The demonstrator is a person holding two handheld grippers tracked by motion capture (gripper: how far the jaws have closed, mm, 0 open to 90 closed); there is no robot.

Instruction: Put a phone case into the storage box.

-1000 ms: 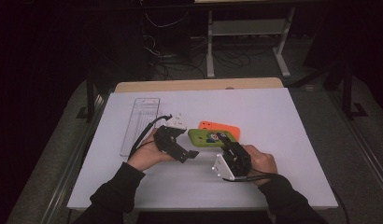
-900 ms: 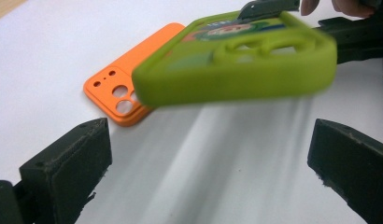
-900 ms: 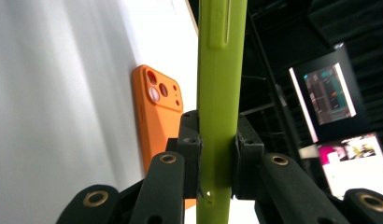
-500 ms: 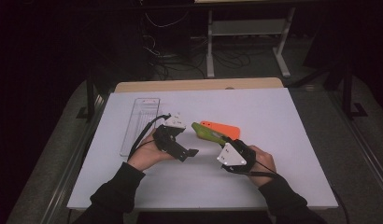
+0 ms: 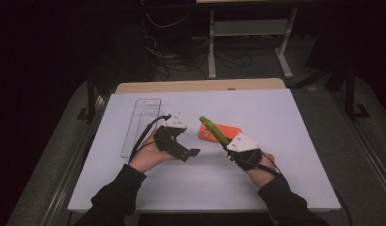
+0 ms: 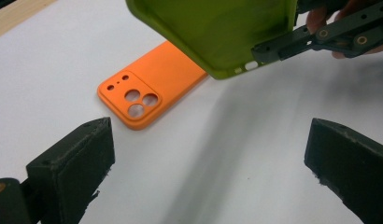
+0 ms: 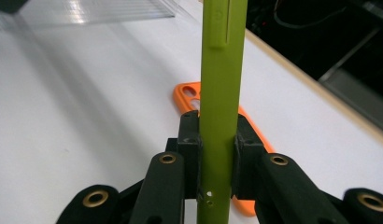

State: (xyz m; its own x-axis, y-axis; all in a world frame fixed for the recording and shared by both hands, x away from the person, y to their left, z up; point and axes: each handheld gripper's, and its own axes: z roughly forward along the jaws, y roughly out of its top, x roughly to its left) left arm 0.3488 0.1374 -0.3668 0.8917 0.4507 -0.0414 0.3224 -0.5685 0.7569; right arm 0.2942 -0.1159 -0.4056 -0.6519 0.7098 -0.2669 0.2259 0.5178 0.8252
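My right gripper (image 5: 227, 144) is shut on the end of an olive-green phone case (image 5: 211, 126) and holds it tilted above the table. In the right gripper view the green case (image 7: 222, 70) stands edge-on between the jaws of that gripper (image 7: 216, 151). An orange phone case (image 5: 230, 131) lies flat on the white table, camera holes up, under and behind the green one. My left gripper (image 5: 190, 153) hovers open just left of both cases. In its own view my left gripper (image 6: 210, 149) has bare table between its jaws, with the orange case (image 6: 152, 88) and green case (image 6: 217, 32) ahead.
A clear plastic tray (image 5: 140, 125) lies at the table's left, beyond my left hand. The white tabletop (image 5: 294, 141) reaches to the right and toward the front edge. A wooden strip (image 5: 200, 86) borders the far side, with dark floor, cables and a desk frame behind.
The green case lay flat over the orange one a second ago. My right gripper has lifted and tilted it, uncovering the orange case. My left gripper has hardly moved.
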